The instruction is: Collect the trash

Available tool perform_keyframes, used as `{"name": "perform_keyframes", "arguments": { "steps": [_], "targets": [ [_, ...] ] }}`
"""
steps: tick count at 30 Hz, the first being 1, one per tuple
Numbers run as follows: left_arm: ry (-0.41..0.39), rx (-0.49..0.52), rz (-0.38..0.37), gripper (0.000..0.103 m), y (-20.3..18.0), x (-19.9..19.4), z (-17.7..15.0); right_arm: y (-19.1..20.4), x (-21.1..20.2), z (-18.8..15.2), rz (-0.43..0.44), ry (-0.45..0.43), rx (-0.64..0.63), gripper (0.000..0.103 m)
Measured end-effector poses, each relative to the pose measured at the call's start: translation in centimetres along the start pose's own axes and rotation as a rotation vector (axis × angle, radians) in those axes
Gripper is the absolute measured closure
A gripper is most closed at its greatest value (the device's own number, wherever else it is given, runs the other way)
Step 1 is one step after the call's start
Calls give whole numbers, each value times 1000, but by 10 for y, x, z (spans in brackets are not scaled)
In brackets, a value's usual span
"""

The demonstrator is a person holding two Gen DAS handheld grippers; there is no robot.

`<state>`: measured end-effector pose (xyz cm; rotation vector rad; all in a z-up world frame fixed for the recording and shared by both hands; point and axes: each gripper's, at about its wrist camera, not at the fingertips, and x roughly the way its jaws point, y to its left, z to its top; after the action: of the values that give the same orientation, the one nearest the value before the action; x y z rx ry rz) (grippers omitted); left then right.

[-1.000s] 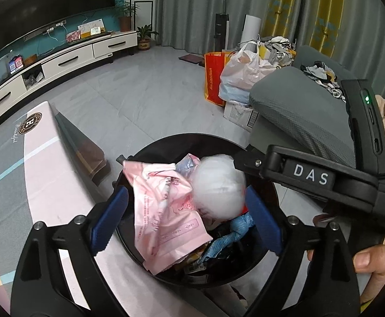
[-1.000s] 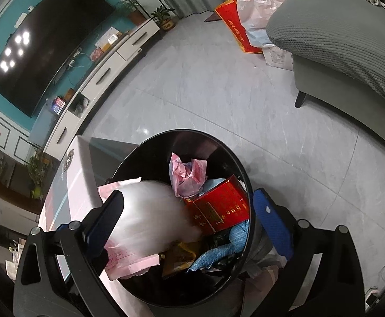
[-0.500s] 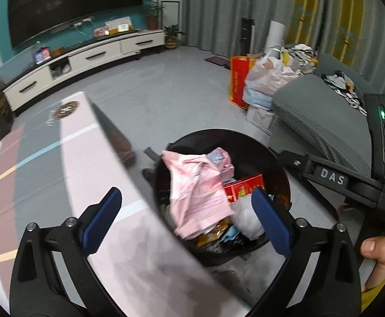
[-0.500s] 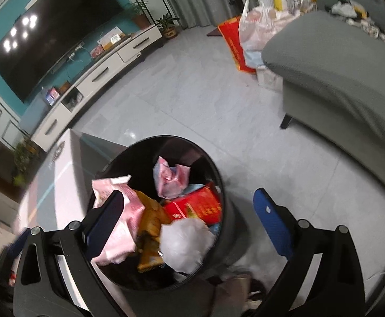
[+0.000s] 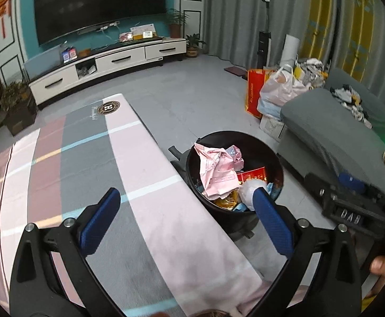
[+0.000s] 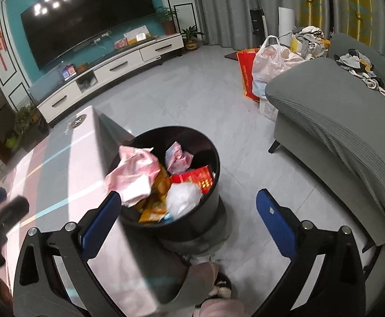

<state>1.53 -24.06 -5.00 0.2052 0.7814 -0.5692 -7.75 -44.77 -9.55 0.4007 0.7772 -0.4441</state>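
Fingers of the left gripper (image 5: 184,219) are spread wide, with nothing held between the blue pads (image 5: 101,222); below them a striped tablecloth (image 5: 87,174) is seen. The right gripper (image 6: 187,224) is likewise wide open and empty, its pads (image 6: 275,220) framing the bin's near side. In the left view the right gripper's black body (image 5: 351,211) is seen at the right edge, marked with letters, a fingertip (image 5: 382,264) of the holding hand showing below it.

Just beside the table edge a black bin (image 6: 211,198) is stood on the grey floor (image 6: 192,97). Trash is heaped inside it: a crumpled pink bag (image 6: 133,171) is draped over the rim nearest the table, a white wad (image 6: 183,198) lies at the near side, a red box (image 6: 197,178) rests behind the wad, orange wrappers (image 6: 155,198) are wedged between bag and wad, and a smaller pink bundle (image 6: 178,157) sits toward the far wall. The same heap is shown in the left view, the pink bag (image 5: 216,171) on top.

To the right a grey sofa (image 6: 337,121) is placed, clothes (image 6: 358,66) piled on it. Beyond its end a white plastic bag (image 6: 271,63) and a red bag (image 6: 248,76) are set on the floor. Along the far wall a white TV cabinet (image 5: 108,66) is stood under a large dark TV (image 5: 97,8).
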Motion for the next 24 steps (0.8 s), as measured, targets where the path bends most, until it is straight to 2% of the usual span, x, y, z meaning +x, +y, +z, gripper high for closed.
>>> {"name": "perform_keyframes", "arguments": {
  "steps": [6, 12, 17, 24],
  "targets": [
    [26, 2, 54, 3, 0, -30, 3, 19, -33, -1, -41, 7, -54, 3],
    [13, 7, 40, 3, -4, -55, 5, 25, -61, 1, -63, -10, -61, 3],
    [-6, -8, 53, 3, -2, -68, 3, 33, -75, -3, -86, -31, -98, 3],
    [-12, -4, 89, 3, -1, -73, 0, 45, -80, -6, -76, -37, -124, 3]
  ]
}}
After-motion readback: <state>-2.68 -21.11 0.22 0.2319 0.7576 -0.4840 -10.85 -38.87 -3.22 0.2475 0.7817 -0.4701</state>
